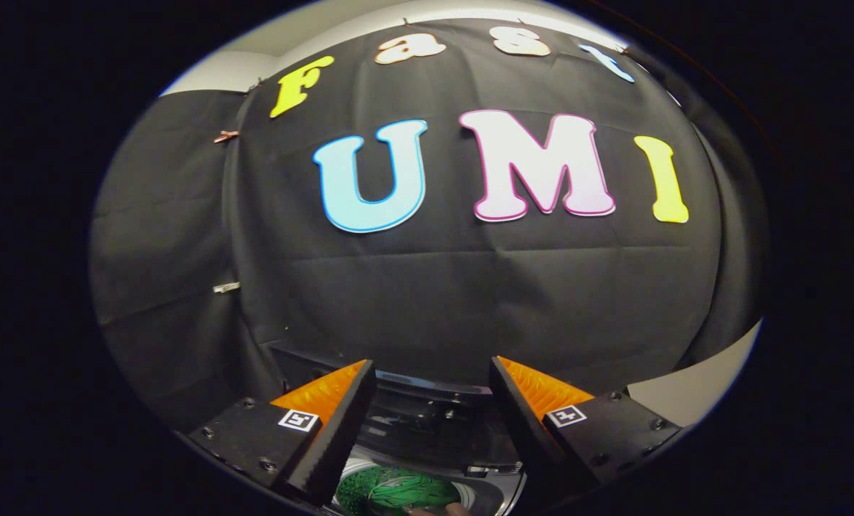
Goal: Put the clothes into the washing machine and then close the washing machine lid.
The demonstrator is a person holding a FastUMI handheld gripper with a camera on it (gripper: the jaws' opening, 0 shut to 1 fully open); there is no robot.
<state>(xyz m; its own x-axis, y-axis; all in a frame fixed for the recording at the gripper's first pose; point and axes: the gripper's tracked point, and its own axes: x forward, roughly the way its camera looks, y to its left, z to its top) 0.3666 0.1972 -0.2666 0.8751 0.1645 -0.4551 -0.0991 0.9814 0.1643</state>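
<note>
**Two fingers wide, nothing between them**

Your gripper (pixel 432 373) is spread wide and holds nothing. Below the gap between the fingers sits the washing machine (pixel 434 423), its dark back panel just ahead of the tips. Green clothes (pixel 398 493) lie in the pale drum opening, low between your fingers. Black cloth wall (pixel 470 287) beyond.

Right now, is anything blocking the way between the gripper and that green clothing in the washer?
Nothing visible does. The hand-held gripper is open above the washer, and the green clothing lies in the drum below the gap between its fingers, with open space between.
</note>
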